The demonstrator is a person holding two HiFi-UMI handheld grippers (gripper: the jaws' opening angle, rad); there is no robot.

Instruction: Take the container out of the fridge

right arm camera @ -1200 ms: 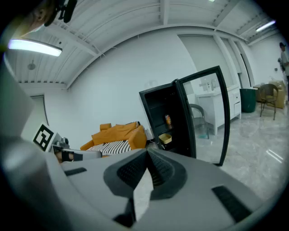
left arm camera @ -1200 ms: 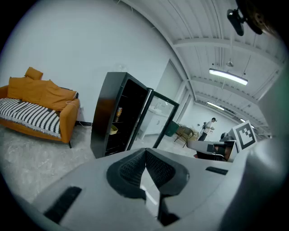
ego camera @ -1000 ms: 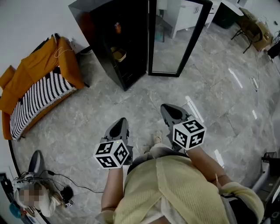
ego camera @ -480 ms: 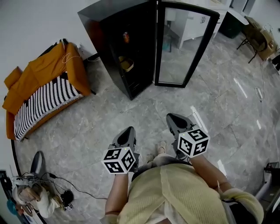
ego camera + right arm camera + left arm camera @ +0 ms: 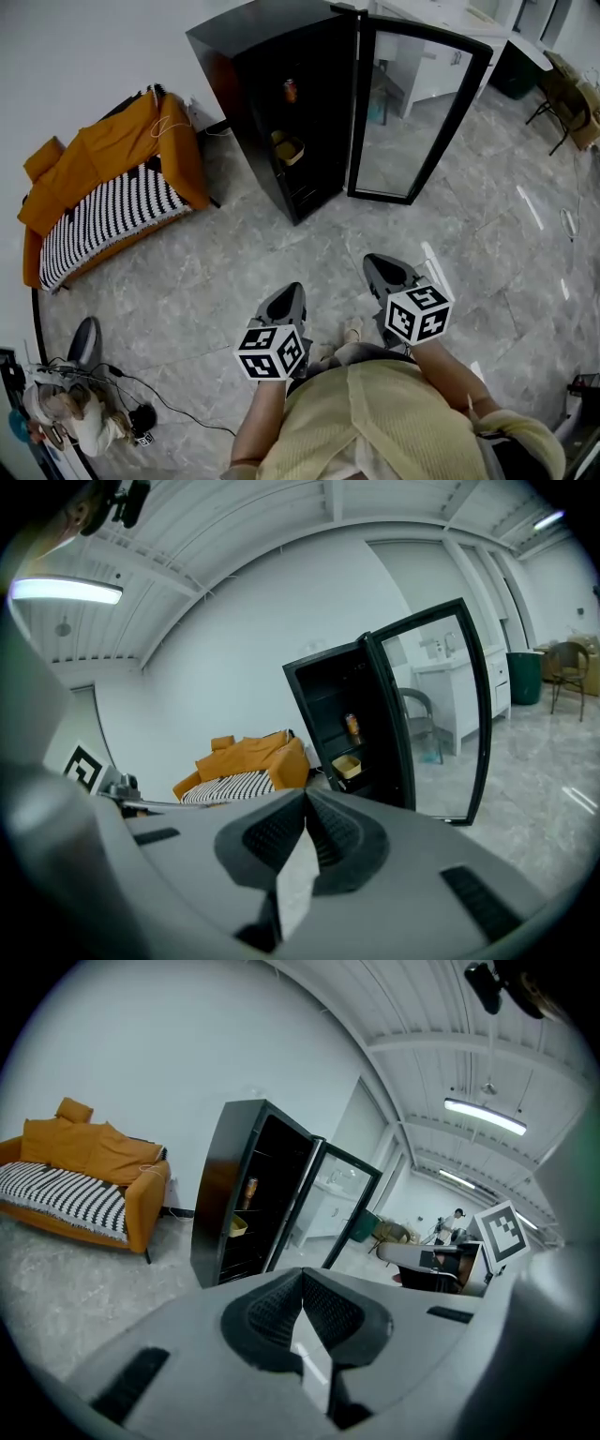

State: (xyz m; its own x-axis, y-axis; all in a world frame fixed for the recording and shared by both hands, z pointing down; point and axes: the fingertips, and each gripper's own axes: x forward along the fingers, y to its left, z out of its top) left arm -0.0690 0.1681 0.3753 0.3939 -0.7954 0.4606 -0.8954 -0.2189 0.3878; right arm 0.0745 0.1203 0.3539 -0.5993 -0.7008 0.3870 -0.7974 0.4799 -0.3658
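A black fridge [image 5: 246,84] stands against the wall with its glass door [image 5: 417,117] swung open. On a middle shelf sits a yellowish container [image 5: 292,150], with an orange can [image 5: 290,90] on the shelf above it. Both grippers hover over the floor well short of the fridge. My left gripper [image 5: 290,298] and my right gripper [image 5: 384,270] are shut with nothing between the jaws. The left gripper view looks at the fridge [image 5: 220,1194] and container [image 5: 237,1227] past the left gripper [image 5: 302,1274]. In the right gripper view the container [image 5: 347,765] lies beyond the right gripper [image 5: 306,794].
An orange sofa [image 5: 84,159] with a striped cover stands left of the fridge. A person [image 5: 66,417] sits low at the bottom left beside cables [image 5: 169,405]. A grey marble floor [image 5: 216,272] lies between me and the fridge. White cabinets [image 5: 436,66] show behind the door.
In the head view the fridge, door and sofa have slid down and to the right, showing more of the fridge top. Both grippers sit lower in the frame and remain shut.
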